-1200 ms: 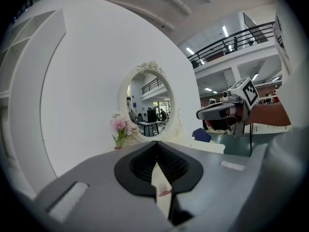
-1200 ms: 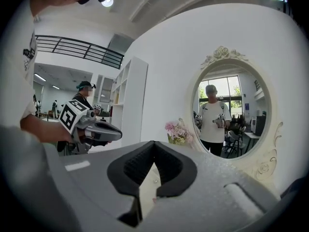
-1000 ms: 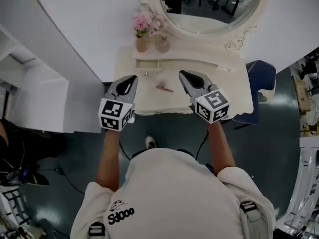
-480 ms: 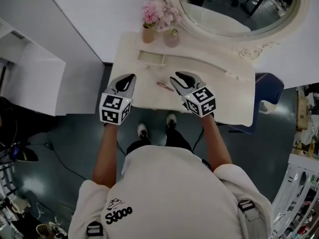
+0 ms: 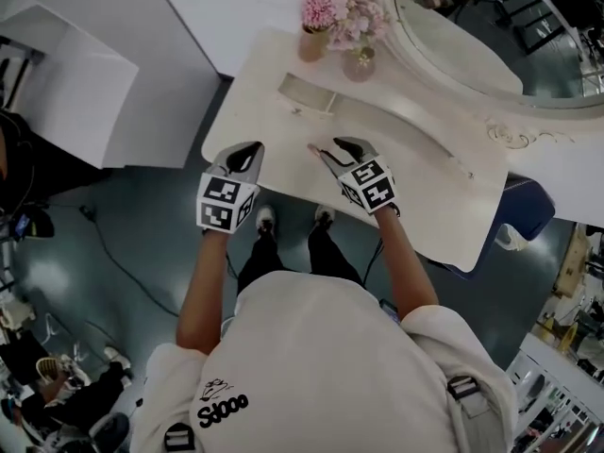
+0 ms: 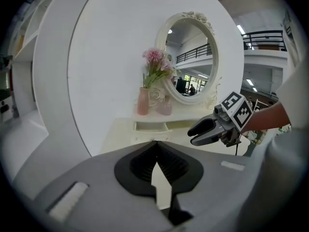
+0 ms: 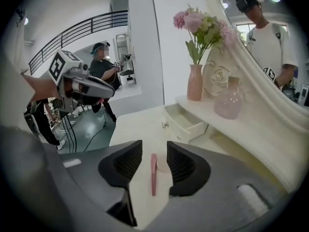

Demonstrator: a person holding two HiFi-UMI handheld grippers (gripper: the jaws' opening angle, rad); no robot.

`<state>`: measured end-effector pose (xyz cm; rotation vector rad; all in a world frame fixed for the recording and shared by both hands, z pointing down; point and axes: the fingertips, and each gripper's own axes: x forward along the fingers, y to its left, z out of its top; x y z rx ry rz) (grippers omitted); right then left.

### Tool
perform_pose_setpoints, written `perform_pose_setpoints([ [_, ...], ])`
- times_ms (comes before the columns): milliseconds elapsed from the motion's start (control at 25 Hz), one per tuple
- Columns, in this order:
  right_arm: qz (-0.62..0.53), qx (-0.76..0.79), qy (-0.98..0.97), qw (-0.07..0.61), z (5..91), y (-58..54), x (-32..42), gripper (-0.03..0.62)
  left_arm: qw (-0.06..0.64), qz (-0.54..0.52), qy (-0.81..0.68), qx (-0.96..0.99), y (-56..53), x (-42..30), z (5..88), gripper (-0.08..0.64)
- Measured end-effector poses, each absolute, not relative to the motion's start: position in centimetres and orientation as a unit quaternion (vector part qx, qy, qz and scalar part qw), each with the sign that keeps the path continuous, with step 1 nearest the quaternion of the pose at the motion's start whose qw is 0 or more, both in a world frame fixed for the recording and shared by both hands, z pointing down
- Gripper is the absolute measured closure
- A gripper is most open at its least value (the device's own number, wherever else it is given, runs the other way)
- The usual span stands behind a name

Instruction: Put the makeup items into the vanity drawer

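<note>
- Nearest the head camera, the back of the person's white shirt (image 5: 321, 366) carries a dark print that seems to read "SJ000". It is the only legible writing in the scene. The cubes on both grippers show only black-and-white square markers.
- We see the left gripper (image 6: 155, 144) held over the near edge of the worktop (image 5: 415, 182), its jaws closed tip to tip with nothing between them.
- The right gripper (image 7: 153, 146) hangs low over the worktop. Its jaws are opening, and they straddle a slim pink makeup stick (image 7: 153, 174) without either pad touching it.
- The stick lies flat on the worktop, lengthwise along the gap between the jaws and near the front edge. No brand or label can be made out on it.
- We judge the stick to be light, stiff and smooth, so it will likely roll or skid under a glancing touch. It is best pinched across its middle, with the ribbed pads square to its length and only gentle pressure.
- Beyond it, the small vanity drawer (image 7: 186, 122) stands pulled open, below the raised shelf and well apart from the stick. Its inside is not shown clearly enough for us to say what it holds.
- On the shelf behind stand a pink vase of flowers (image 7: 195, 81) and, just beside it, a squat pink glass bottle (image 7: 228, 103). We judge both to be fragile and worth steering clear of on the way to the drawer.
- Farthest back, the oval mirror (image 5: 453, 36) rises in its ornate white frame.
</note>
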<state>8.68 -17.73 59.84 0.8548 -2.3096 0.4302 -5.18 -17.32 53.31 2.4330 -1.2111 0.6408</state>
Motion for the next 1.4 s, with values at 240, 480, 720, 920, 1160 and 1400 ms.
perform_pose_setpoints([
  [240, 0.175, 0.308, -0.866, 0.352, 64.0, -18.9, 9.1, 0.417, 0.197, 0.24, -0.447, 0.839, -16.3, -5.5, 54.9, 0.54],
  [480, 0.181, 0.291, -0.864, 0.367, 65.9, -19.3, 9.0, 0.416, 0.215, 0.245, -0.465, 0.823, -15.7, -6.0, 56.0, 0.54],
  [720, 0.184, 0.283, -0.867, 0.367, 66.6, -19.6, 9.0, 0.453, 0.225, 0.244, -0.475, 0.815, -15.3, -6.2, 56.3, 0.54],
  [920, 0.171, 0.282, -0.866, 0.375, 66.7, -19.7, 8.8, 0.483, 0.228, 0.245, -0.475, 0.814, -14.9, -6.3, 56.5, 0.54],
  [1160, 0.164, 0.288, -0.863, 0.381, 65.9, -19.4, 8.9, 0.505, 0.22, 0.237, -0.467, 0.823, -15.4, -6.4, 55.7, 0.54],
  [1400, 0.151, 0.31, -0.871, 0.35, 62.2, -19.4, 8.9, 0.505, 0.201, 0.227, -0.45, 0.84, -16.5, -6.2, 54.5, 0.541],
])
